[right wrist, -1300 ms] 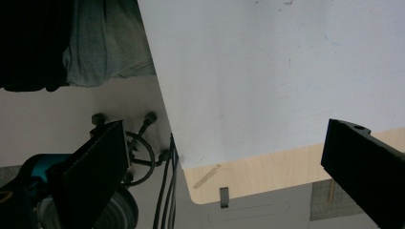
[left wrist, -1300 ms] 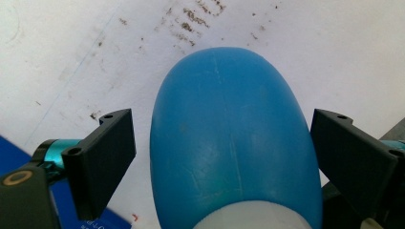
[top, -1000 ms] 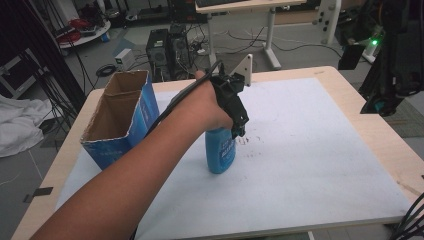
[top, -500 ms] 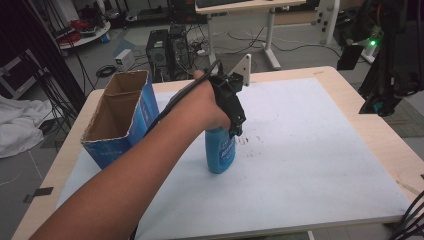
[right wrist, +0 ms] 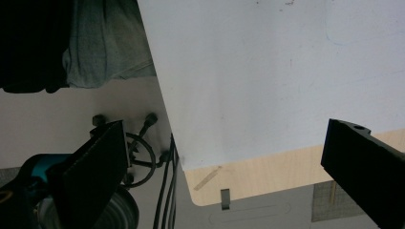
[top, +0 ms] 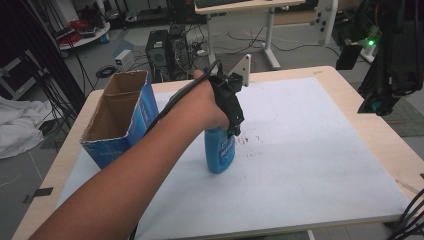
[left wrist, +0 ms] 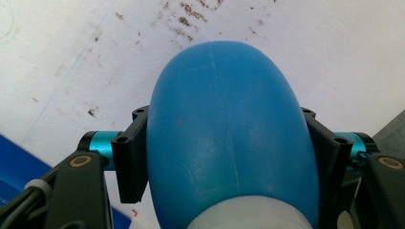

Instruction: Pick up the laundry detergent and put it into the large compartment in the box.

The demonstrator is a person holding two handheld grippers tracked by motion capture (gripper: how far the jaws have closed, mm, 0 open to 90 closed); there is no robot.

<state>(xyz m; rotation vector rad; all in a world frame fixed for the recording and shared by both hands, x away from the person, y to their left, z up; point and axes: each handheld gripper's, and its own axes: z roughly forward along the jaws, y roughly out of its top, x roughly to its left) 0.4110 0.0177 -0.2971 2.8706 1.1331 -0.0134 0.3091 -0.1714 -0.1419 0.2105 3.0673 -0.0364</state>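
Observation:
A blue plastic bottle stands upright on the white mat, near the middle of the table. My left gripper comes down on it from above, with a person's forearm reaching in from the lower left. In the left gripper view the bottle's rounded blue body sits between the black jaws of the left gripper. The jaws have just been closing and both pads press its sides. My right gripper hovers over a corner of the table, jaws wide apart and nothing between them.
An open blue cardboard box stands at the mat's left edge. Dark specks mark the mat beside the bottle. A black device with a green light hangs at the right. Cables trail under the table's corner.

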